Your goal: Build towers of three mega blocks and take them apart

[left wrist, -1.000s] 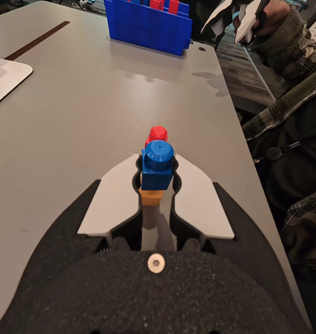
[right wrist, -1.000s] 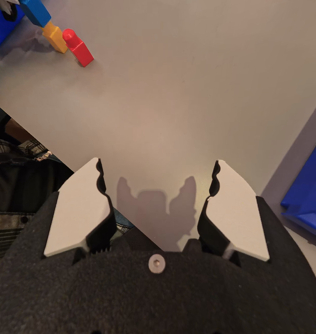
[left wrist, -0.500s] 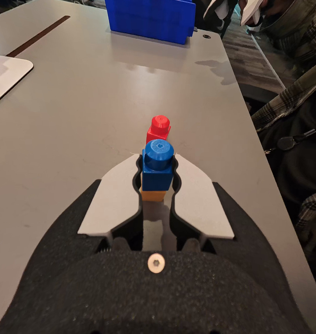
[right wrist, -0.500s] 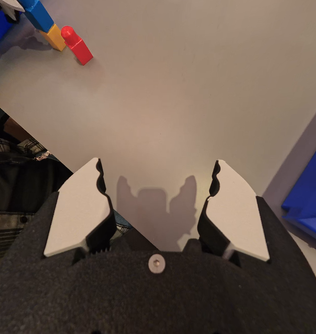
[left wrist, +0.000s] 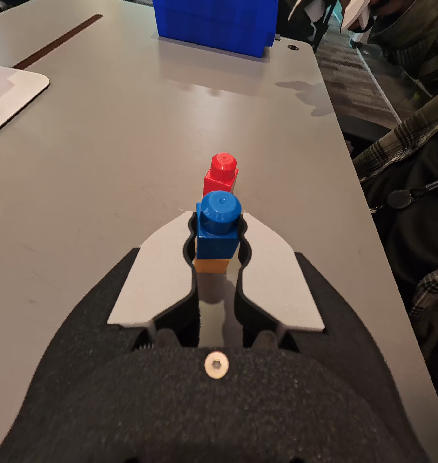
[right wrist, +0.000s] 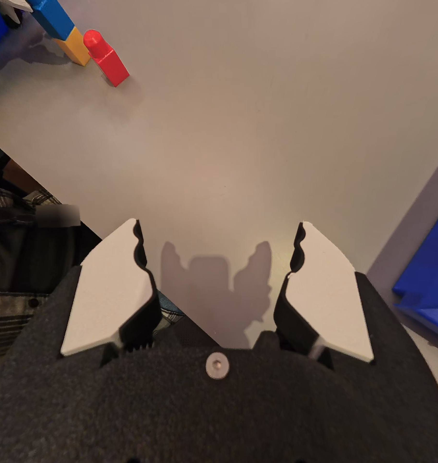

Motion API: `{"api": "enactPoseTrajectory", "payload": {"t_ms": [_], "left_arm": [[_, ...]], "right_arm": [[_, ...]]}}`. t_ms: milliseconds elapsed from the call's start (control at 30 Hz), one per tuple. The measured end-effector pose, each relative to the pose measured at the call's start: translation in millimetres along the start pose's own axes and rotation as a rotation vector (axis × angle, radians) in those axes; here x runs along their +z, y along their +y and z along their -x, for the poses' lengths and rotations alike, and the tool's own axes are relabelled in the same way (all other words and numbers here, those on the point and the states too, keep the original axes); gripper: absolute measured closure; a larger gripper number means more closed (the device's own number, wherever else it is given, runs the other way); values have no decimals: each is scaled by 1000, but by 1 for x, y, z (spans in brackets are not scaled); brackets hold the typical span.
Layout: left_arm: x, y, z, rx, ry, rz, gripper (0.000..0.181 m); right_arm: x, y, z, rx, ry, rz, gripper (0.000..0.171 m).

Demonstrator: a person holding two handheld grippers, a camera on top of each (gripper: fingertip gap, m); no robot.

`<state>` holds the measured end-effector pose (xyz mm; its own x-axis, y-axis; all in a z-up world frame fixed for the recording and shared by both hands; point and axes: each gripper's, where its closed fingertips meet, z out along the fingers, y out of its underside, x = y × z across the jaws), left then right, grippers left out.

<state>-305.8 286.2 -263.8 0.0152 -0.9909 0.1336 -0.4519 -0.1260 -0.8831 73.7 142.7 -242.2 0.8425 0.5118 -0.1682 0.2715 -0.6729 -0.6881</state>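
My left gripper [left wrist: 218,225] is shut on a blue block [left wrist: 216,240] that sits stacked on a yellow block [left wrist: 210,266]. The yellow block's base is at the grey table [left wrist: 112,155]. A red block [left wrist: 221,175] stands upright on the table just beyond the stack. In the right wrist view the blue block [right wrist: 53,18], the yellow block [right wrist: 73,47] and the red block [right wrist: 107,60] show far off at the top left, the red one close beside the yellow. My right gripper [right wrist: 219,223] is open and empty above the table's near edge.
A blue bin [left wrist: 215,25] stands at the table's far end and shows at the right in the right wrist view [right wrist: 428,288]. A white pad [left wrist: 12,95] lies at the left. A person in a plaid shirt [left wrist: 413,140] sits along the table's right edge. The gap from one gripper's tips to the other's is roughly 40 cm.
My left gripper has drawn back a little from the red block and brought the blue-and-yellow stack upright. The right gripper has stayed open and almost still.
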Motion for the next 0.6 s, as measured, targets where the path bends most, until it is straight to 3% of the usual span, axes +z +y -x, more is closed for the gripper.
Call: {"api": "enactPoseTrajectory", "payload": {"t_ms": [233,600], "left_arm": [[-1,2,0,-3,8,108,150],[-3,-1,9,34,-62,123,150]], "right_arm": [[0,-1,-1,-4,-2,-4,57],[-1,-6,3,-24,-15,-19,57]]}}
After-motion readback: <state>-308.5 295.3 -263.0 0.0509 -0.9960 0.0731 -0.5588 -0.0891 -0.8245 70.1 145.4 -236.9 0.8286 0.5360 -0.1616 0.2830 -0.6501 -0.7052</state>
